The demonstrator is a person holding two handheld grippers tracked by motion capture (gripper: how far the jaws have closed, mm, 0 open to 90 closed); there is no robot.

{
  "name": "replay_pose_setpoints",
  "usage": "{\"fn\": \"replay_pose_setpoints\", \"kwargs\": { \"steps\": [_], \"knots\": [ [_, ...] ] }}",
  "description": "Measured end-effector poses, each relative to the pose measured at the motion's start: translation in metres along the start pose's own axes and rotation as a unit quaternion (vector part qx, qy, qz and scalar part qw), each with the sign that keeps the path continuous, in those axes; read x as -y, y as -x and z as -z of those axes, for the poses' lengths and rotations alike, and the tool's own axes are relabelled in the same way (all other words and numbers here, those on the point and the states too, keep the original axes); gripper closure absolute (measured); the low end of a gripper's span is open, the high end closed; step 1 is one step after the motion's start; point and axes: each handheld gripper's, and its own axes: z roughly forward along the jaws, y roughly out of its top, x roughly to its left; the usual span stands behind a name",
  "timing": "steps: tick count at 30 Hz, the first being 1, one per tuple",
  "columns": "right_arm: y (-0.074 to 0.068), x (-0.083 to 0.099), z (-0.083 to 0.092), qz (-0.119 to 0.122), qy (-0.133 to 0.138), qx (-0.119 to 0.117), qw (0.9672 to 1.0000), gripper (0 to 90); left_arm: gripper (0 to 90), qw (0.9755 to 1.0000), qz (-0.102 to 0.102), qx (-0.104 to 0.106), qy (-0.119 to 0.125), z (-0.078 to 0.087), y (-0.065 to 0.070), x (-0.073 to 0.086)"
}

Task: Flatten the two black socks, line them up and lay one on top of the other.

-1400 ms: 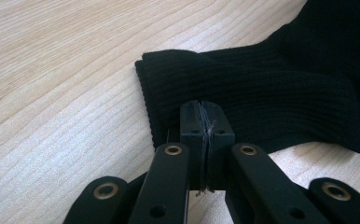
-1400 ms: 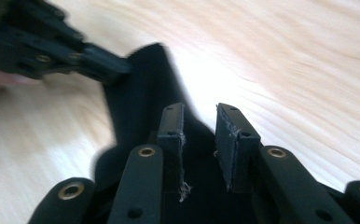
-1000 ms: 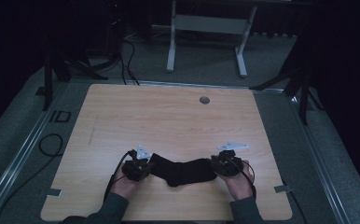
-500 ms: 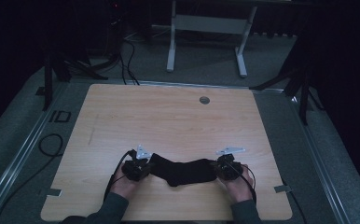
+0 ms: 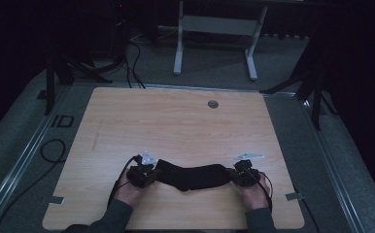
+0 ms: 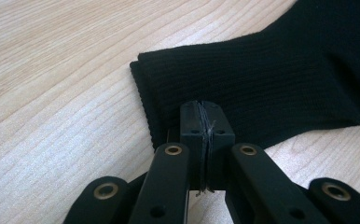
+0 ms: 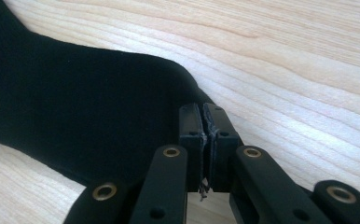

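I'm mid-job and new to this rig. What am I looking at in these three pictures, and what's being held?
No robot arm here: a person holds a hand-held two-jaw gripper in each hand. The high view looks down on a wooden table. There, the left gripper and right gripper sit at opposite ends of a black sock lying on the table. The other two pictures come from cameras riding on each gripper, looking along its black jaws. In the left gripper view the jaws are pinched on the sock's ribbed cuff; in the right gripper view they have just closed at the sock's rounded end. A small round grey disc sits near the far edge.
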Motion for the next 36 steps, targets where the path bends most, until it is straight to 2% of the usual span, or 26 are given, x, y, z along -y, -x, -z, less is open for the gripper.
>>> {"fn": "replay_pose_setpoints", "kwargs": {
  "steps": [8, 20, 21, 24, 29, 31, 32, 36],
  "knots": [
    [0.003, -0.001, -0.001, 0.000, 0.006, 0.010, 0.9999, 86.7, 88.7, 1.0000, -0.005, 0.001, -0.004, 0.000, -0.001, -0.002],
    [0.007, -0.008, -0.011, 0.001, 0.019, 0.014, 0.9997, 85.5, 85.2, 0.9999, -0.010, -0.013, 0.005, -0.003, 0.003, -0.004],
    [0.007, -0.009, -0.011, 0.001, 0.019, 0.013, 0.9997, 84.1, 84.5, 0.9998, -0.011, -0.016, 0.007, -0.003, 0.003, -0.004],
    [0.007, -0.009, -0.010, 0.003, 0.025, 0.004, 0.9997, 72.3, 82.7, 0.9996, -0.008, -0.026, 0.010, -0.003, 0.001, -0.004],
    [0.008, -0.013, -0.001, -0.009, 0.054, -0.028, 0.9981, 55.6, 78.9, 0.9992, 0.004, -0.037, 0.016, -0.003, -0.003, -0.003],
    [0.009, -0.014, 0.005, -0.019, 0.074, -0.053, 0.9957, 52.4, 77.6, 0.9990, 0.007, -0.040, 0.020, -0.003, -0.004, -0.003],
    [0.011, -0.014, 0.008, -0.025, 0.085, -0.059, 0.9944, 51.6, 75.5, 0.9989, 0.007, -0.041, 0.022, -0.002, -0.004, -0.003],
    [0.012, -0.015, 0.017, -0.023, 0.098, -0.055, 0.9934, 50.6, 67.3, 0.9981, 0.010, -0.047, 0.037, -0.001, -0.006, -0.003]
  ]
}}
